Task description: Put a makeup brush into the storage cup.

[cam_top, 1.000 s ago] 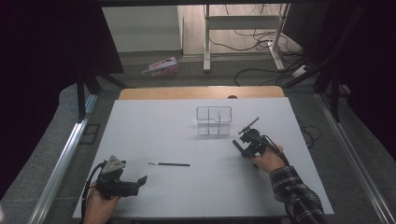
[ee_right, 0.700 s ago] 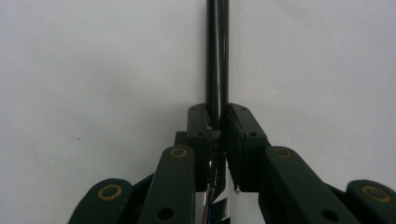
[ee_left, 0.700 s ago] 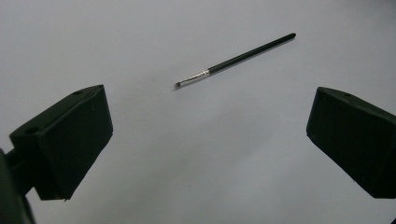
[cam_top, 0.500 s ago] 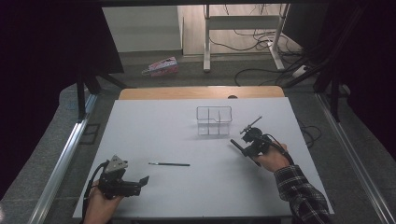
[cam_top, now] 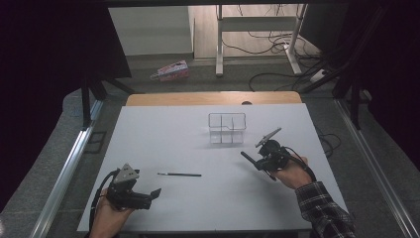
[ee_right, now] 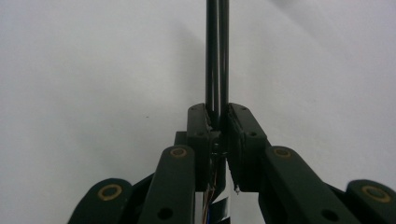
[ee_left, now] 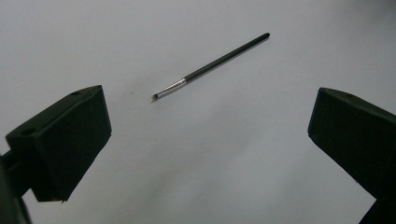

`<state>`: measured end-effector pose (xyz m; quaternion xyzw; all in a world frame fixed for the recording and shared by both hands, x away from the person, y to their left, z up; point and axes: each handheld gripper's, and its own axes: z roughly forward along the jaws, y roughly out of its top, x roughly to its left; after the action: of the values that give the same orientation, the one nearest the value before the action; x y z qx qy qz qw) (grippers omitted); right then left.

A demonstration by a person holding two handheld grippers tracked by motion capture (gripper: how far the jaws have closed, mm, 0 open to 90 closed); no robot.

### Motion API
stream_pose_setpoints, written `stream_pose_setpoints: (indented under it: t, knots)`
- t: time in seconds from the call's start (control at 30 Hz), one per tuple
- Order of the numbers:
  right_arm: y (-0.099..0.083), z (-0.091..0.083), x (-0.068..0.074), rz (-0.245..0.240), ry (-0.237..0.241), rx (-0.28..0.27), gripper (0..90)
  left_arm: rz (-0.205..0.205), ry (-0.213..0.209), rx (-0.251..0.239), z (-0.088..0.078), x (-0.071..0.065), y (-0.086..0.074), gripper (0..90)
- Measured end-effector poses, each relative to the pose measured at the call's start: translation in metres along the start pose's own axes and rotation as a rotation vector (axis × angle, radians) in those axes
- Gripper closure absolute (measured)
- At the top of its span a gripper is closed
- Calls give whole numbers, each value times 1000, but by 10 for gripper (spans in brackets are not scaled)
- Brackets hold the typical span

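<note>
On the white tabletop (cam_top: 198, 144), the right gripper (ee_right: 217, 114), fingers clenched on two thin black sticks (ee_right: 217, 56), should carry them level toward the clear organizer (cam_top: 227, 128), while the left gripper (ee_left: 205, 140) stays released near the brush (ee_left: 210, 66).

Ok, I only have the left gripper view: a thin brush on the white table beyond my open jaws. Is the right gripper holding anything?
Observer: Yes. The right gripper is shut on what looks like two thin black rods, side by side.
Operator: Anything else on the table?
Observer: In the high view a clear divided box stands toward the far side of the table, just beyond the right gripper.
Operator: And where's my brush relative to both hands?
Observer: The brush lies flat between them, a little ahead of the left gripper, touching neither.
</note>
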<state>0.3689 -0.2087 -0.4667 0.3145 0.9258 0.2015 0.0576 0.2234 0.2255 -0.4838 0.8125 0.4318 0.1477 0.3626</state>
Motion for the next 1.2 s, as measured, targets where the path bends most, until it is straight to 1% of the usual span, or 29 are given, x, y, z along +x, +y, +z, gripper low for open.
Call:
stream_pose_setpoints:
  t: [0.1,0.17,0.23,0.3,0.37,0.4,0.5,0.6,0.77,0.8,0.83,0.97,1.0,1.07,1.1,1.13,1.17,1.2]
  knots:
    - [0,-4,2,-1,11,-5,794,5,-4,0,0,0,2,0]
    - [0,-7,4,-15,21,-11,794,11,-4,-2,1,-1,3,0]
    - [1,-13,7,-40,28,-19,794,18,-12,-4,1,-1,5,0]
    - [1,-14,9,-41,30,-17,794,23,-13,-6,1,-2,7,0]
    - [2,-18,14,-68,36,-22,794,39,-21,2,1,-4,9,0]
    - [2,-18,15,-76,38,-23,794,50,-23,7,2,-5,10,0]
    - [2,-19,19,-95,36,-25,793,58,-28,13,3,-6,12,0]
    - [3,-21,24,-115,34,-29,793,74,-34,22,5,-9,16,0]
    - [3,-23,29,-129,48,-41,793,89,-45,29,8,-13,19,0]
    - [3,-22,32,-136,55,-40,793,98,-57,33,9,-14,21,0]
    - [3,-22,32,-136,55,-40,793,98,-57,33,9,-14,21,0]
    - [2,-22,39,-157,63,-34,793,119,-98,43,15,-18,27,0]
    - [2,-22,39,-157,63,-34,793,119,-98,43,15,-18,27,0]
    - [4,-23,43,-172,69,-36,793,141,-121,51,19,-22,31,0]
    - [4,-23,43,-172,69,-36,793,141,-121,51,19,-22,31,0]
    - [5,-23,44,-183,69,-35,793,149,-127,52,20,-23,33,0]
    - [7,-23,48,-199,76,-32,793,160,-144,58,22,-26,37,0]
    - [8,-22,49,-207,78,-30,793,170,-149,60,24,-28,39,0]
